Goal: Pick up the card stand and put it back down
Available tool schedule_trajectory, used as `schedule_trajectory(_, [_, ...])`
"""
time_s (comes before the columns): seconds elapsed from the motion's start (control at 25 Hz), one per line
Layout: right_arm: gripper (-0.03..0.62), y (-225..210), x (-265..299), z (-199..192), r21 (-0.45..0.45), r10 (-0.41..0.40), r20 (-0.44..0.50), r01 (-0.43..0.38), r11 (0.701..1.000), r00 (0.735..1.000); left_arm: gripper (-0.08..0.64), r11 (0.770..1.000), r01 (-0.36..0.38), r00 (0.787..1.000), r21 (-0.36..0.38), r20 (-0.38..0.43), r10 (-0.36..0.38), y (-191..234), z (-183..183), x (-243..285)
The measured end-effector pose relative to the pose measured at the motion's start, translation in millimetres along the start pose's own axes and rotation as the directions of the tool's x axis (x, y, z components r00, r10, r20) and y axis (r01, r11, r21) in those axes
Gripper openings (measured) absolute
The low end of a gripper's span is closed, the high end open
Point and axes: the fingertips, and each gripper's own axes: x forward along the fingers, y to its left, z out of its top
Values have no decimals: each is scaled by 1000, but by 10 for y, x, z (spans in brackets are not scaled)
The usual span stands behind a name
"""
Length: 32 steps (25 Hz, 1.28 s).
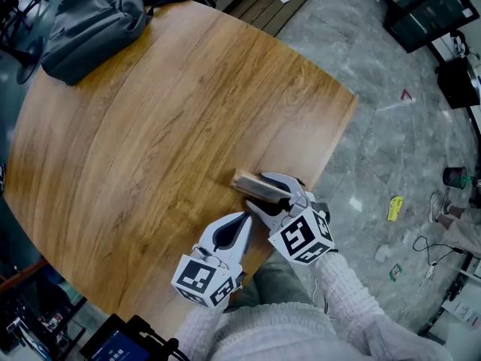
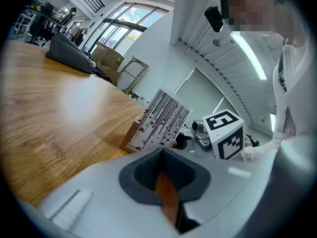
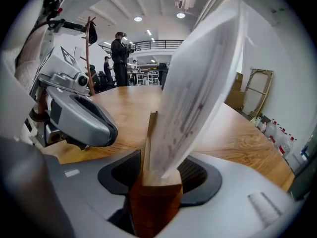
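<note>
- Your right gripper (image 1: pixel 257 190) has its jaws clamped wide on the card stand's (image 1: pixel 242 181) base at the desk's (image 1: pixel 188 111) near edge.
- Lifting and setting down look undone.
- Your left gripper (image 1: pixel 245 218) is closed and empty.

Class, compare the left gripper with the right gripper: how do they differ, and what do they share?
The right gripper's jaws stand apart, clamping the card stand's wooden base; the left gripper's jaws are together and empty. The right gripper reaches the stand; the left gripper sits short beside it. Both carry a marker cube.
</note>
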Motion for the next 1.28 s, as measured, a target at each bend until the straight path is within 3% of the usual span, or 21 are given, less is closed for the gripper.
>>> schedule_trajectory(0.44, [189,-17,-16,-2,-4,3,7,-3,1000,1000,8,1000,-1,1000,-7,3,1,29,2,-30])
schedule_trajectory(0.8, [184,-15,-113,68,42,0,67,-3,999,998,8,1000,0,1000,16,15,0,-18,76,-84])
schedule_trajectory(1.04, [184,-14,-309,270,20,-23,98,21,1000,995,8,999,1,999,49,38,-3,-70,216,-161])
schedule_trajectory(1.28, [186,12,-673,504,-12,-46,127,48,999,991,8,992,-3,997,128,79,-7,-269,475,-312])
